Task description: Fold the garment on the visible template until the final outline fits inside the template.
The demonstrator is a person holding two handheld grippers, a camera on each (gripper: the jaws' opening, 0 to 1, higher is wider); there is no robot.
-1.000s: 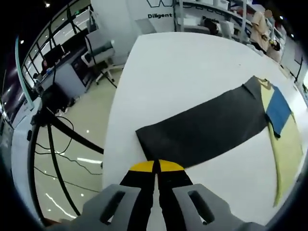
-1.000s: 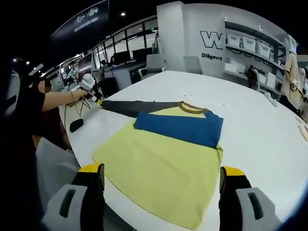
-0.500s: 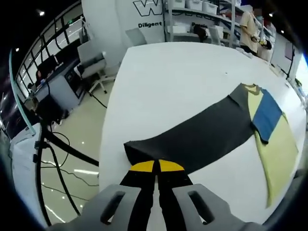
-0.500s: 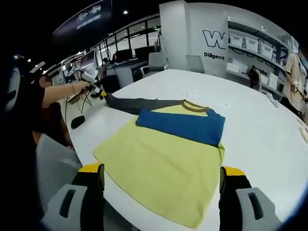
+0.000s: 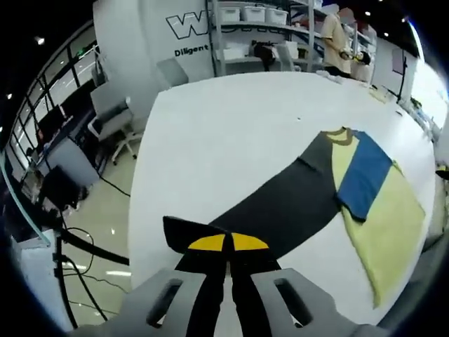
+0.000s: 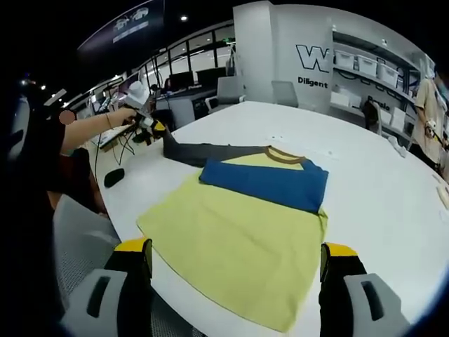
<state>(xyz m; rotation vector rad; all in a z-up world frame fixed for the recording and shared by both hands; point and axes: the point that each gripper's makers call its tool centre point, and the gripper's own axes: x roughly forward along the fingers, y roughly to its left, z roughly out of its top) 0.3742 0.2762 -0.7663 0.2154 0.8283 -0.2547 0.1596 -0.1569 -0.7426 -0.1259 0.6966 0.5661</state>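
Left gripper view showed the left gripper [image 5: 228,242] clenched on the cuff of the dark grey long sleeve [image 5: 280,203], its yellow-tipped jaws pressed together over the fabric edge. The sleeve ran from the jaws to the yellow cotton shirt with a blue folded panel [image 5: 382,225], which lay flat on the white round-edged table [image 5: 224,126]. In the right gripper view, the right gripper [image 6: 235,256] hovered released above the shirt hem, jaws wide apart and grasping nothing. The fabric appeared light, soft and limp; it would likely drape and crease freely. A grip at cuff, hem corner or shoulder seam seemed most reliable. No template outline could be made out.
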